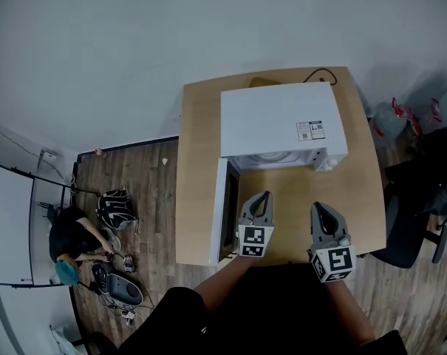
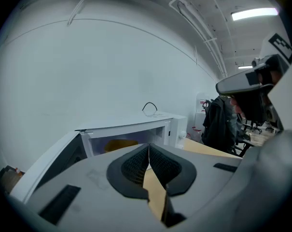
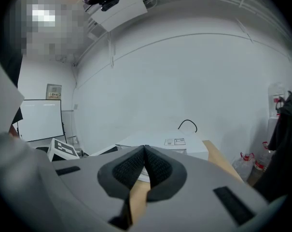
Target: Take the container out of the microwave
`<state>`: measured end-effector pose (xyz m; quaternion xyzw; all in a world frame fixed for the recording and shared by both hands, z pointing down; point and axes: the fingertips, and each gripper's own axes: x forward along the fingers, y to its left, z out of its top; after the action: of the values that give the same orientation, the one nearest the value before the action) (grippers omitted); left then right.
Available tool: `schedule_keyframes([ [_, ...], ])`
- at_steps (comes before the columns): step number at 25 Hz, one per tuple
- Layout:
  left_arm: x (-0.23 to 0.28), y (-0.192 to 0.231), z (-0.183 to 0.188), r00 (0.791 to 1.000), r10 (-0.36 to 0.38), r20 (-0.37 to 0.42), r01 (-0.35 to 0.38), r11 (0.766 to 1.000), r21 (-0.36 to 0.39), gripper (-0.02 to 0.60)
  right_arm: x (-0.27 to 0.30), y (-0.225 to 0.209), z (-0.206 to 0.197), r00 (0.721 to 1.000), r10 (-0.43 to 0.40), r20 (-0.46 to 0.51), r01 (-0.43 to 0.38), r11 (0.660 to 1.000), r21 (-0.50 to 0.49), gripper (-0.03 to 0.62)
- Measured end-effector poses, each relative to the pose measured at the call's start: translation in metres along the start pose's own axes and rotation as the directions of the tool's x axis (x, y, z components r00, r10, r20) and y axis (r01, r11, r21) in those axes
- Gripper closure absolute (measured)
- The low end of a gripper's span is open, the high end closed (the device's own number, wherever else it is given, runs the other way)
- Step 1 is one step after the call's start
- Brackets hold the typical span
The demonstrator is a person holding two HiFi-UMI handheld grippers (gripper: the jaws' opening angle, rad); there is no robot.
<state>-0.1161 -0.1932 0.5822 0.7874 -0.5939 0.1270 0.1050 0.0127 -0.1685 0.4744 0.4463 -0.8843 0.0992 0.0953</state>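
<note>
White microwave (image 1: pixel 282 120) stands at the back of a pale wooden worktop (image 1: pixel 197 161), and its door (image 1: pixel 224 209) is already swung fully open towards the front edge on the person's left. That is the only part of the job that looks done. The container (image 2: pixel 119 144) shows only in the left gripper view, as a yellowish shape low inside the lit cavity. It is too dim to make out its form, and nothing touches it.

Both tools hover over the bare strip of worktop in front of the open mouth. The left tongs (image 1: pixel 258 198) are pressed together with nothing between them. The right tongs (image 1: pixel 321 209) are likewise closed and empty. By my reading, the reach in, the grip and the lift out are all left to do, and one pair must spread before it can take hold.

Room is fair but bounded. The open door forms a wall just beside the left tongs, so that side has little sideways play. The right side has clear wood up to the worktop's edge, with a dark chair (image 1: pixel 404 228) beyond it. The cavity's low roof and front sill will likely limit how high the container can be raised on its way out.
</note>
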Motion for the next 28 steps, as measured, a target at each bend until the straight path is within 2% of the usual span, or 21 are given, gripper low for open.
schedule_keyframes([
  [8, 0.083, 0.017, -0.012, 0.998, 0.003, -0.064, 0.0, 0.999, 0.04, 0.569, 0.016, -0.032, 0.0, 1.0, -0.022, -0.016, 0.023, 0.999, 0.041, 0.539],
  [16, 0.134, 0.025, -0.037, 0.991, -0.02, -0.134, 0.033, 0.994, 0.099, 0.567, 0.022, -0.053, -0.008, 0.998, -0.052, -0.029, 0.054, 0.995, 0.08, 0.539],
  [18, 0.147, 0.029, -0.048, 0.986, -0.014, -0.164, 0.031, 0.995, 0.099, 0.546, 0.024, -0.059, -0.008, 0.998, -0.059, -0.027, 0.061, 0.994, 0.087, 0.539],
  [20, 0.157, 0.032, -0.057, 0.981, -0.017, -0.191, 0.037, 0.994, 0.101, 0.495, 0.024, -0.064, -0.009, 0.998, -0.065, -0.027, 0.067, 0.994, 0.09, 0.539],
  [25, 0.178, 0.033, -0.068, 0.97, -0.049, -0.24, 0.106, 0.968, 0.229, 0.468, 0.02, -0.074, -0.017, 0.996, -0.078, -0.037, 0.082, 0.991, 0.103, 0.539],
  [28, 0.188, 0.035, -0.07, 0.965, -0.05, -0.258, 0.122, 0.956, 0.269, 0.453, 0.017, -0.08, -0.025, 0.995, -0.085, -0.051, 0.091, 0.989, 0.118, 0.539],
])
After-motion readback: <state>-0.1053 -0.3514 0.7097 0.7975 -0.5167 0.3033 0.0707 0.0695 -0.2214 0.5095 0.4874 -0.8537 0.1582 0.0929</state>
